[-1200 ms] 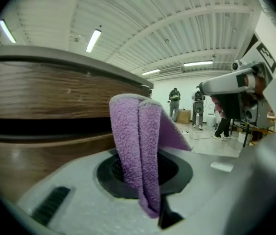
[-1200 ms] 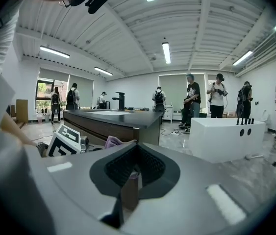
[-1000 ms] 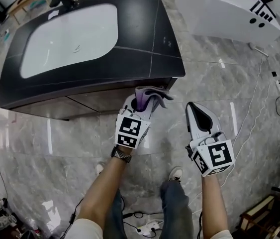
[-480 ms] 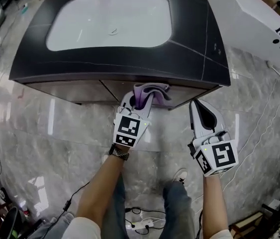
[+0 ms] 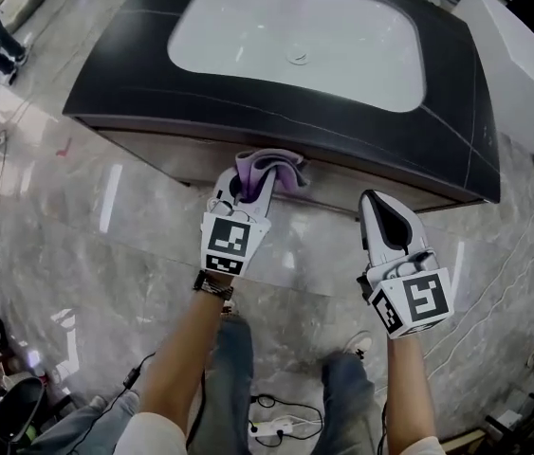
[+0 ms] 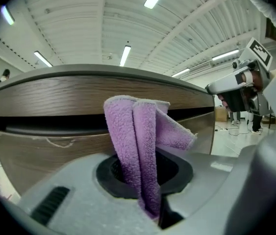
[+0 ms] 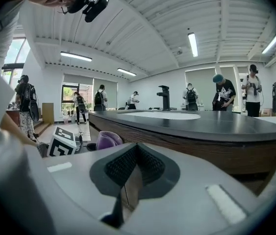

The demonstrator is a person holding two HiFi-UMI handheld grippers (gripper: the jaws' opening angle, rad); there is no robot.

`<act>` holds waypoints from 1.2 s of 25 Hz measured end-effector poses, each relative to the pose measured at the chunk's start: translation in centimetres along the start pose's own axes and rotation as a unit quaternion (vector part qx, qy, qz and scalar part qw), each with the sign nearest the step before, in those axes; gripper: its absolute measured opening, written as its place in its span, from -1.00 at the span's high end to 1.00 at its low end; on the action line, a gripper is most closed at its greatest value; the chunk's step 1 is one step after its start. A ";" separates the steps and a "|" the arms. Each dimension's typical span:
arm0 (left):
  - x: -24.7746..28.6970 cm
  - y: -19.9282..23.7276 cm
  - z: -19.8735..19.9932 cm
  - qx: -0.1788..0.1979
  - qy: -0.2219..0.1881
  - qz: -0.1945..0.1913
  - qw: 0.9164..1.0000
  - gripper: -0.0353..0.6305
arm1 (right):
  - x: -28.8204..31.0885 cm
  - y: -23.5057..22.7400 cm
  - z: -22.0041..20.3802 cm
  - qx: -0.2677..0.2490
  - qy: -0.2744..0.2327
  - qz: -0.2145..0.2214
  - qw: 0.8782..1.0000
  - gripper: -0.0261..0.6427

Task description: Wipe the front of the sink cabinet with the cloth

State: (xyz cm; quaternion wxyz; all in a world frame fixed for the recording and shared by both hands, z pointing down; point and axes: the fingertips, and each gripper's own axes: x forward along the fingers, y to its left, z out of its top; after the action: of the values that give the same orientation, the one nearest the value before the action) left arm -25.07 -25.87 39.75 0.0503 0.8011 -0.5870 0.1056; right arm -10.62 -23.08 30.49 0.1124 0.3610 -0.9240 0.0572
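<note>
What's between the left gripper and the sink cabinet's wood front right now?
Only the folded purple terry cloth, clamped in the left gripper; its free end stands before the brown wood-grain cabinet front. The left gripper view shows it.

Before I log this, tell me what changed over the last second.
The left gripper moved the purple cloth leftward along the cabinet front, from near its right corner to about the middle. It stayed shut on the cloth throughout. The right gripper stayed shut and empty, off the cabinet, travelling along beside the left.
</note>
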 end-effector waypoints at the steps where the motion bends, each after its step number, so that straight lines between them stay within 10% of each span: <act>1: -0.6 1.3 -0.2 -0.004 0.000 0.005 1.000 0.72 | 0.8 0.8 0.2 0.002 -0.002 0.001 1.000 0.90; 30: -12.8 26.2 -6.0 -0.048 0.021 0.200 0.978 0.73 | 12.7 13.9 0.4 -0.024 0.011 0.082 0.996 0.90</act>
State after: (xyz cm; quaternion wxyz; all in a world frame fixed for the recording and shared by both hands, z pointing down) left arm -54.31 -20.72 41.51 0.0785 0.6615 -0.7388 0.1019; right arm -29.21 -21.21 32.94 0.1265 0.2809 -0.9501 0.0485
